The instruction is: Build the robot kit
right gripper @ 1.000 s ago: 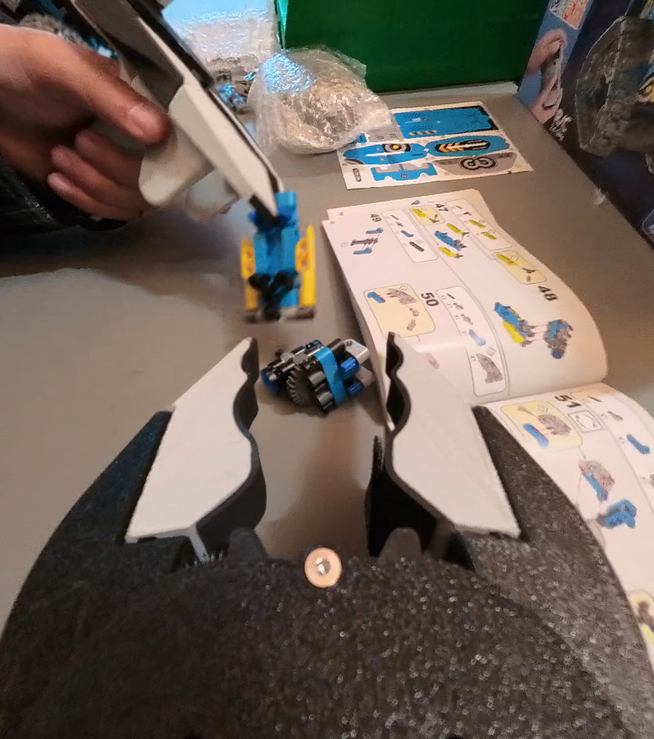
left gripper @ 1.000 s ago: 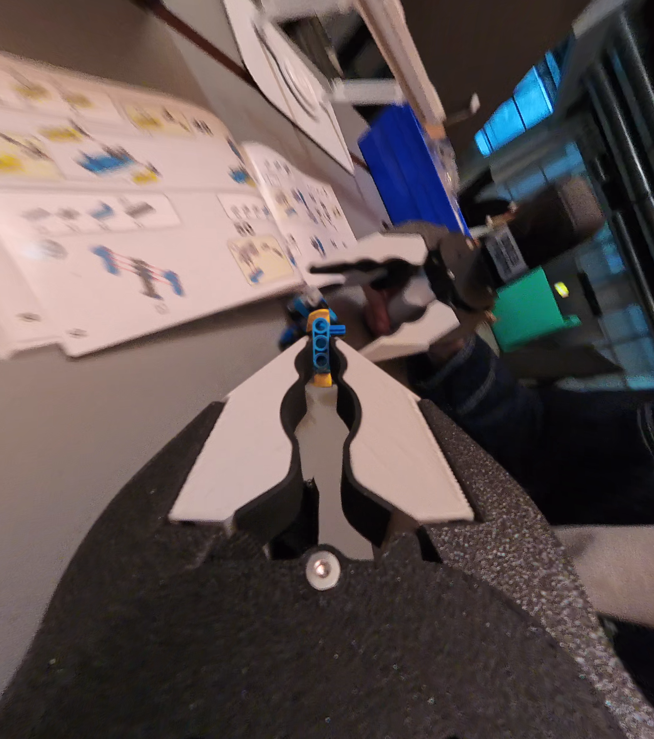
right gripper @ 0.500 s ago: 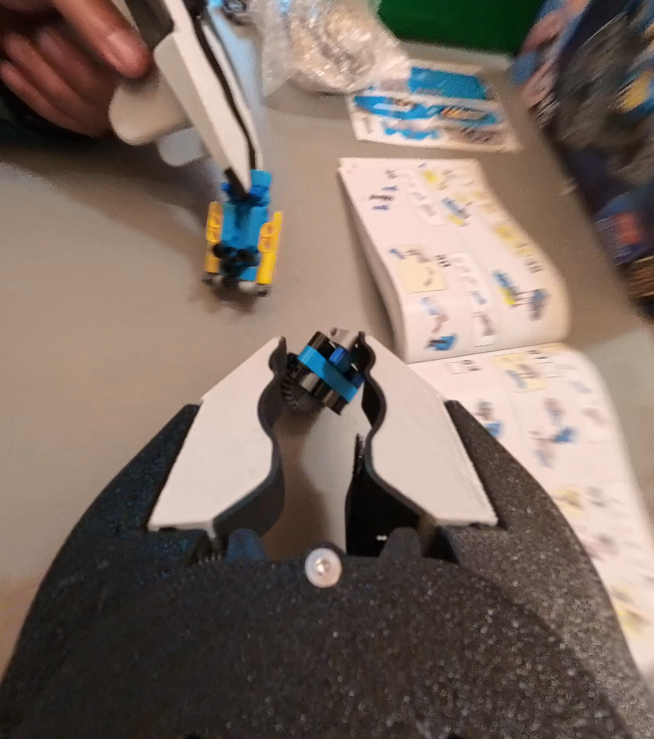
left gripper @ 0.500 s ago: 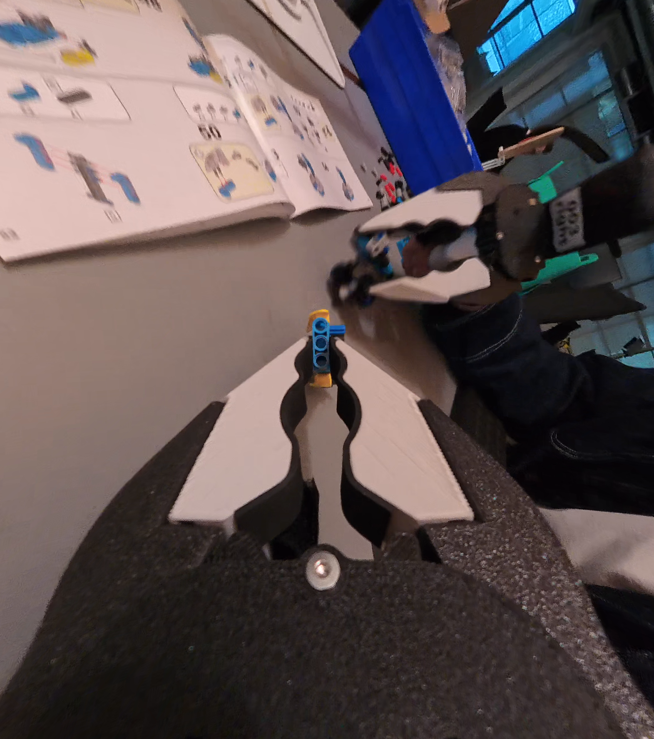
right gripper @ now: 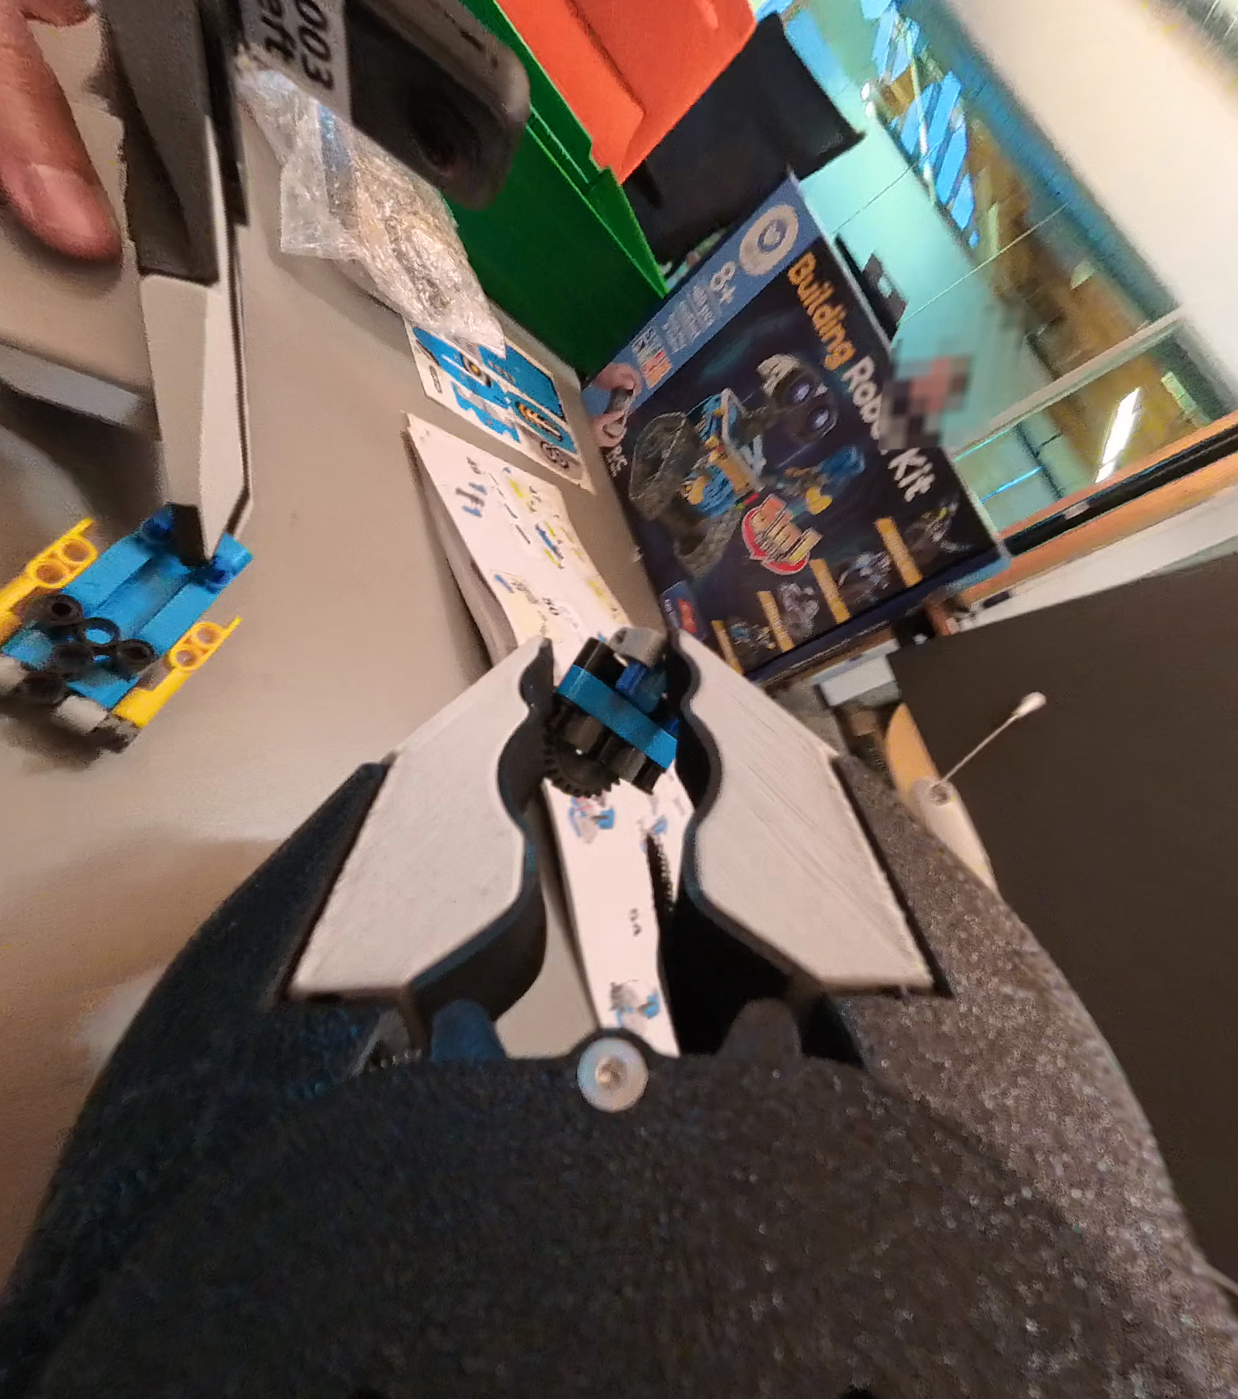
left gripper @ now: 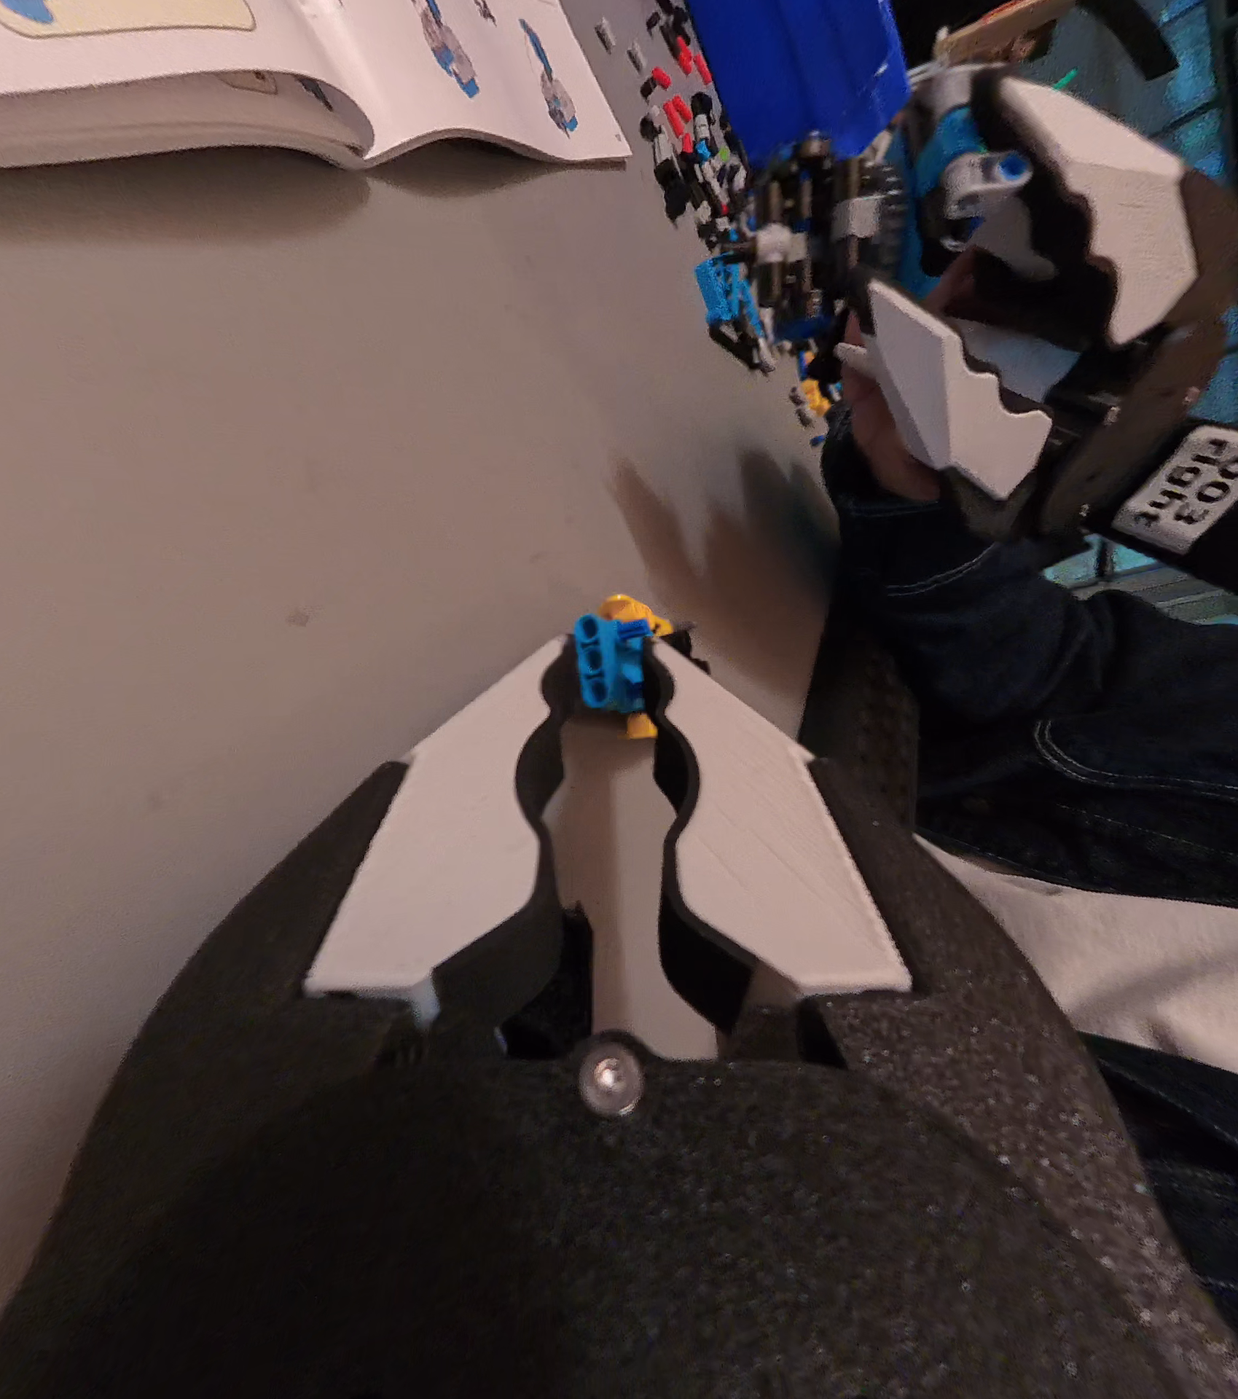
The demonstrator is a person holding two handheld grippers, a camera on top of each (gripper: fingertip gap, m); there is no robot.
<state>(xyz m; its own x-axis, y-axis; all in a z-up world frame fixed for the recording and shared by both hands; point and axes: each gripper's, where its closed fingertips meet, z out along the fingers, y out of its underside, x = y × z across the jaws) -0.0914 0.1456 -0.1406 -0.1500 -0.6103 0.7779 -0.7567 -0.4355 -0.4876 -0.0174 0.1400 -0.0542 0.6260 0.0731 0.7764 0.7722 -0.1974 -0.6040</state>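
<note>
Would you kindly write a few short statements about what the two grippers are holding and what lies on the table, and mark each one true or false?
1. The left gripper is shut on the blue and yellow brick assembly. True.
2. The right gripper is open and holds nothing. False: it is shut on a small black and blue gear assembly.
3. The instruction booklet lies open on the grey table. True.
4. The kit box lies flat under the booklet. False: it stands beyond the booklet, beside it.
5. A clear plastic bag lies on the table in front of the green bin. True.
</note>
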